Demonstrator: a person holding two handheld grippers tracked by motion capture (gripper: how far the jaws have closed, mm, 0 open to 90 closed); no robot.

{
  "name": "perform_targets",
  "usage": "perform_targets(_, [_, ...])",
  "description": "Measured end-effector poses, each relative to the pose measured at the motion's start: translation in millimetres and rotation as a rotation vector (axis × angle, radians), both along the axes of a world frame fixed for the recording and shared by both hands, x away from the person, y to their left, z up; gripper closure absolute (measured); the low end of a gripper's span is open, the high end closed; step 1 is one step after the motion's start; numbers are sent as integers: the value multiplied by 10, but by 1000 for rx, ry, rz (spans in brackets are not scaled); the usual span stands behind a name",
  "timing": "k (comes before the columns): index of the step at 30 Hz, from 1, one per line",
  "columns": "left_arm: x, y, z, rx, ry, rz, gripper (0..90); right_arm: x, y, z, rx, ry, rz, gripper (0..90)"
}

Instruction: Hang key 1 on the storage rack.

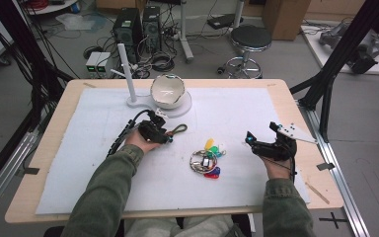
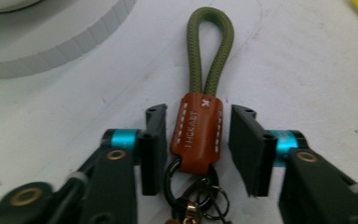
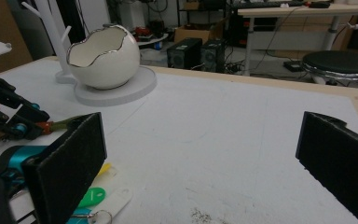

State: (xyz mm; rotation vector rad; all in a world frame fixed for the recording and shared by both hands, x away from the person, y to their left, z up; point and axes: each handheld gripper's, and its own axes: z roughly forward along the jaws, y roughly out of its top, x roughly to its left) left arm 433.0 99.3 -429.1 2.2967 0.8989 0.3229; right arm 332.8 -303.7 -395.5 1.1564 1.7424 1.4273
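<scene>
White matting covers the table [image 1: 296, 106]. We find the left gripper [image 2: 198, 140] straddling the keychain's [image 2: 198, 130] brown leather tab, pads just short of contact. Risk: a skewed closure could pinch off-centre and let the tab slip. Right gripper [image 3: 200, 154] stands wide apart, empty.

Keychain [image 2: 197, 133]: olive-green braided cord loop, tan-brown leather sleeve with white stitching, black rings. Left gripper [image 2: 197, 149]: black jaws, cyan pins, brass rivets. Key tags [image 1: 208, 157]: yellow, green, white, blue, red. Egg-shaped bowl [image 3: 103, 58] at 11 o'clock: white, silver-edged rim. Table mat [image 1: 227, 113]: white, on a pale wood table [image 1: 54, 123].
</scene>
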Motion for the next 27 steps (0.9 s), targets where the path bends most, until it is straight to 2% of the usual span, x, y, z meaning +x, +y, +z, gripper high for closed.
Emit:
perform_targets(3, [-14, -9, -2, 13, -25, -29, 661, -1, -3, 0, 2, 3, 1, 5])
perform_targets(6, [-2, 2, -1, 0, -9, -28, 683, -1, -6, 1, 5, 4, -1, 5])
perform_targets(11, [-10, 1, 10, 8, -21, -44, 720, -2, -5, 1, 2, 1, 1, 5])
perform_targets(19, [17, 77, 34, -26, 21, -20, 733, -4, -12, 2, 5, 2, -2, 5])
perform_targets(24, [0, 132, 125, -56, 3, -10, 733, -6, -13, 2, 6, 2, -2, 5])
perform_targets(27, [-16, 161, 172, -58, -8, 0, 734, -9, -12, 3, 6, 3, -4, 5])
